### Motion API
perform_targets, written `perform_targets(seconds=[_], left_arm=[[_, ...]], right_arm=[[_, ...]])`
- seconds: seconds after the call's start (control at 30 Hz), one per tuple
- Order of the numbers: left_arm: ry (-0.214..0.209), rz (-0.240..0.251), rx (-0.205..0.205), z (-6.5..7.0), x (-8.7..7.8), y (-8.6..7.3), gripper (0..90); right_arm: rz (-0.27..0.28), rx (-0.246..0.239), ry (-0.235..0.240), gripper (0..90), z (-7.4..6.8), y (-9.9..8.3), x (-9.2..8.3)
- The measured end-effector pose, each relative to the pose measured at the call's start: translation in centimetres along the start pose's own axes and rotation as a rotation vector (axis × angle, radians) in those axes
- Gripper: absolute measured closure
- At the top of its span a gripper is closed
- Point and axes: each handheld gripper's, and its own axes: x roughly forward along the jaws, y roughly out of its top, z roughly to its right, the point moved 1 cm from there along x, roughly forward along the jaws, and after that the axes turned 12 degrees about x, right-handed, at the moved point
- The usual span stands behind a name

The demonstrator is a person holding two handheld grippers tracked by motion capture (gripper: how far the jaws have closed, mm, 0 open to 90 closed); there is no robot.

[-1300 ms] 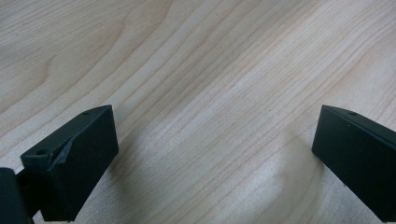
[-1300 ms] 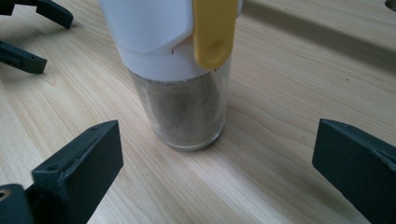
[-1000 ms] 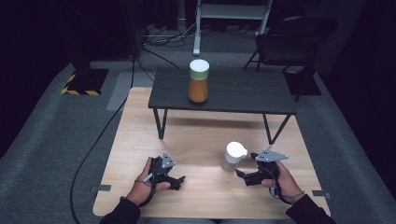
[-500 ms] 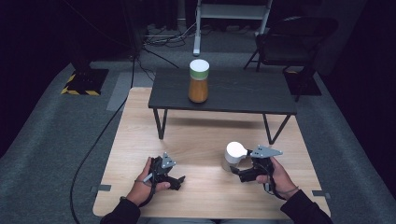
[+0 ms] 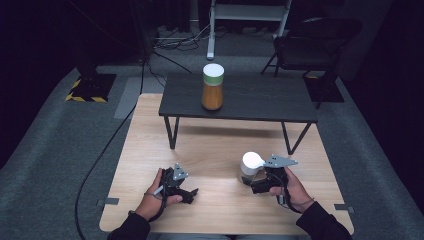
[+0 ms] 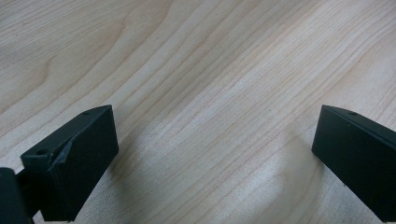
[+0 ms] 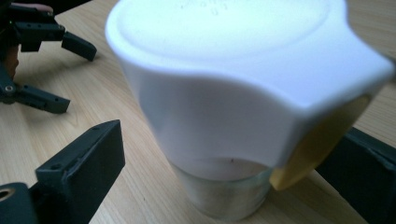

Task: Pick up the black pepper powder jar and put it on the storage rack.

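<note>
A small clear glass jar (image 5: 251, 165) with a wide white lid stands on the pale wooden table (image 5: 215, 150), near right. My right gripper (image 5: 252, 182) has a jaw on each side of the jar's (image 7: 224, 107) lower body. Its jaws have just been closing. The left jaw stands apart from the glass, and the right jaw is partly hidden behind a yellowish piece under the lid's lip. My left gripper (image 5: 189, 194) rests open low over bare wood at the near left, with nothing between its jaws (image 6: 215, 116). The right gripper view shows it open too (image 7: 77, 77).
A low dark table (image 5: 260, 102) stands across the far half of the wooden table, carrying a tall orange-filled jar (image 5: 212, 92) with a white and green lid. Behind it are a dark chair (image 5: 310, 45) and cables on grey carpet.
My right gripper has moved left, up to the white-lidded jar, and now has the jar between its jaws. The left gripper has stayed where it was.
</note>
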Motion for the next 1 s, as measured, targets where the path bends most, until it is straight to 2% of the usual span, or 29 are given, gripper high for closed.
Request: perform_targets(seconds=[0.1, 0.23, 0.37, 0.43, 0.6, 0.9, 1.0], left_arm=[[-0.001, 0.0, 0.001, 0.0, 0.0, 0.0, 0.4], [-0.002, -0.002, 0.003, 0.0, 0.0, 0.0, 0.4], [-0.002, -0.002, 0.003, 0.0, 0.0, 0.0, 0.4], [-0.002, -0.002, 0.003, 0.0, 0.0, 0.0, 0.4], [-0.002, -0.002, 0.004, 0.0, 0.0, 0.0, 0.4], [-0.003, -0.002, 0.004, 0.0, 0.0, 0.0, 0.4], [-0.003, -0.002, 0.004, 0.0, 0.0, 0.0, 0.5]], right_arm=[[0.032, 0.026, -0.001, 5.2, -0.2, -0.2, 0.2], [0.034, 0.021, -0.006, 7.6, -0.5, -0.3, 0.7], [0.049, 0.036, -0.017, 20.3, -0.7, -0.7, 1.1], [0.062, 0.025, -0.04, 27.0, -0.9, -0.9, 1.1], [0.074, 0.015, -0.039, 28.1, -0.8, -1.2, 1.1], [0.108, 0.04, -0.042, 30.0, -0.6, -1.6, 0.9], [0.118, 0.029, -0.05, 30.3, -0.8, -1.7, 0.7]])
